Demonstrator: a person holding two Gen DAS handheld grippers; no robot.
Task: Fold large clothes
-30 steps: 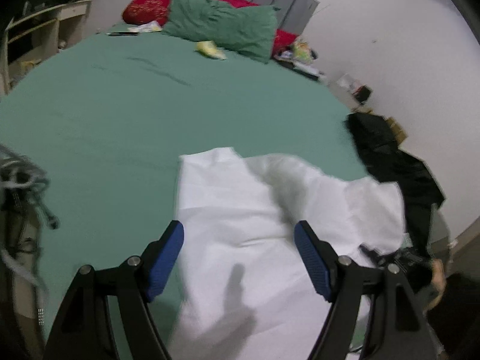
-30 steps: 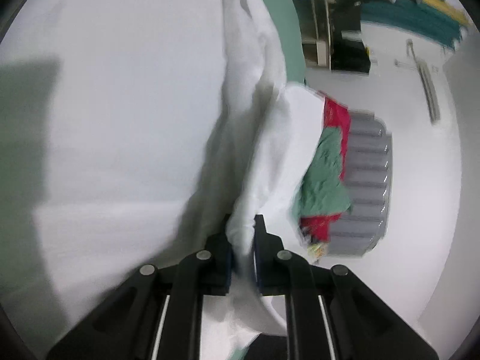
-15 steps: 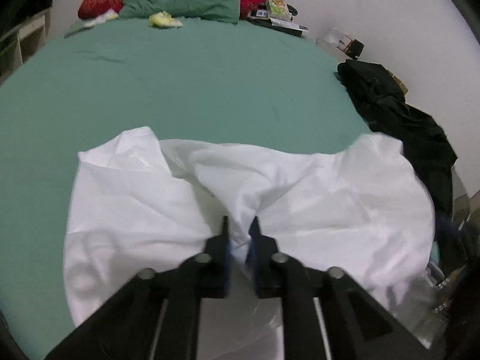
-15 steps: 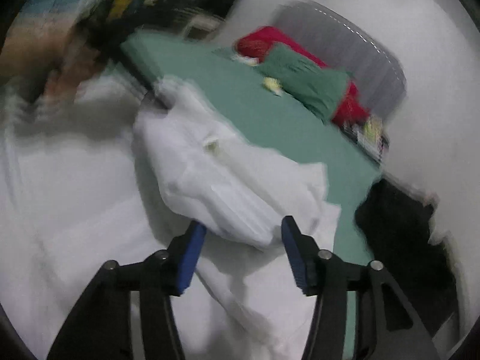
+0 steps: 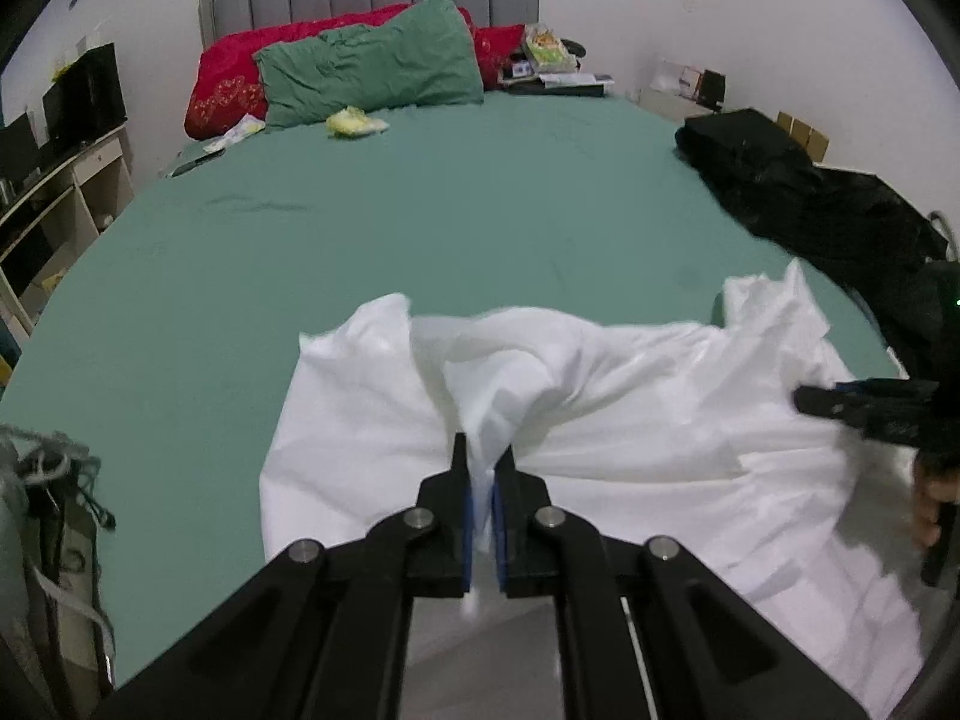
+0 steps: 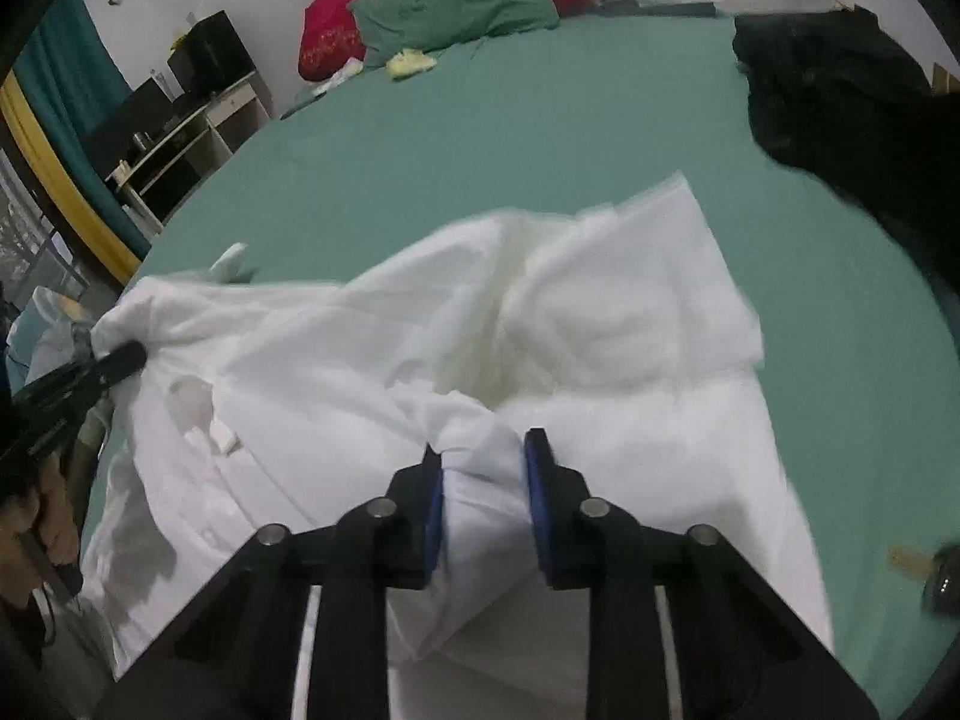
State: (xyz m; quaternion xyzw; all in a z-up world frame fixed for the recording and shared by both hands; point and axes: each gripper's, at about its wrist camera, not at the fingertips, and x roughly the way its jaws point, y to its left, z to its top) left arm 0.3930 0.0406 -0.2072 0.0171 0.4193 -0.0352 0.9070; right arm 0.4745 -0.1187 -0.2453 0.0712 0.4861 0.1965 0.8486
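Note:
A crumpled white garment (image 5: 630,420) lies at the near edge of the green bed (image 5: 420,210). My left gripper (image 5: 483,450) is shut on a raised fold of it; the right wrist view shows that gripper (image 6: 120,357) pinching the garment's left end. My right gripper (image 6: 483,444) has a bunched fold of the white garment (image 6: 600,312) between its blue pads, and the jaws are closing with the cloth touching both pads. In the left wrist view the right gripper (image 5: 810,399) sits at the garment's right side, with a person's hand (image 5: 930,510) behind it.
Black clothes (image 5: 792,192) are heaped on the bed's right side. A green pillow (image 5: 372,60), a red pillow (image 5: 222,84) and a small yellow item (image 5: 354,123) lie by the headboard. Shelving (image 5: 60,180) stands left of the bed.
My left gripper went from wide open to shut on a fold of the garment. My right gripper let go of its cloth edge, rolled upright, and now closes on a new fold.

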